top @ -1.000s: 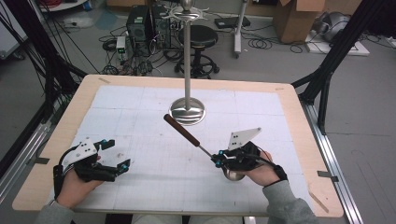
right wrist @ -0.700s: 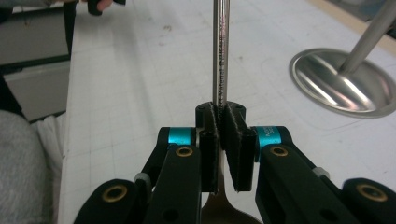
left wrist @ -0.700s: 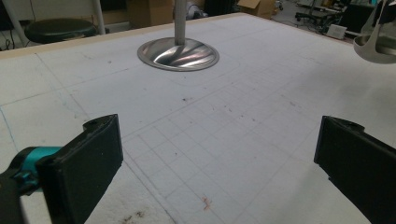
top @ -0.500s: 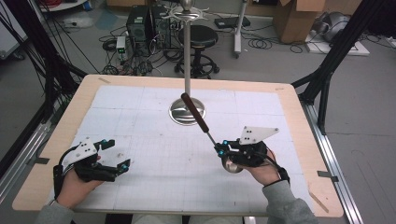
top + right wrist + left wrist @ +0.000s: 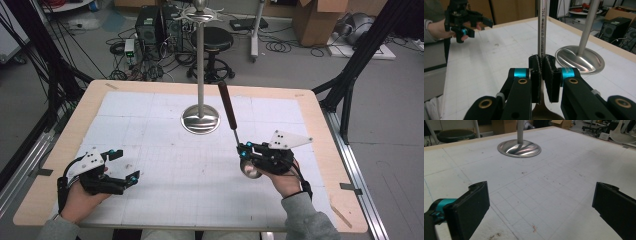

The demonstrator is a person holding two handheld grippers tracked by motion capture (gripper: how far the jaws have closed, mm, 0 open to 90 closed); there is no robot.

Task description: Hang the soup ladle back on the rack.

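A ladle with a dark brown handle (image 5: 227, 105) and a thin steel shaft stands nearly upright at the table's right middle. Its round bowl (image 5: 248, 169) hangs just below my right gripper (image 5: 244, 150), which is shut on the shaft. In the right gripper view the pads (image 5: 537, 75) pinch the steel shaft (image 5: 541, 25), and the bowl (image 5: 546, 115) peeks out underneath. A steel stand (image 5: 200, 119) with a tall pole and hooks on top rises from the table's centre, just left of the ladle handle. My left gripper (image 5: 122, 166) rests open at the front left, with nothing between its jaws (image 5: 541, 202).
The stand's shiny round base (image 5: 519, 147) sits on a white gridded mat (image 5: 150, 130) that covers the wooden table. Behind the table are a stool (image 5: 216, 37), cables and cardboard boxes (image 5: 320, 20). A black frame leg (image 5: 350, 65) stands at the right.
The ladle has swung from leaning back-left to nearly upright, its handle now beside the stand's pole. My right hand has shifted slightly right. The left gripper has stayed put.
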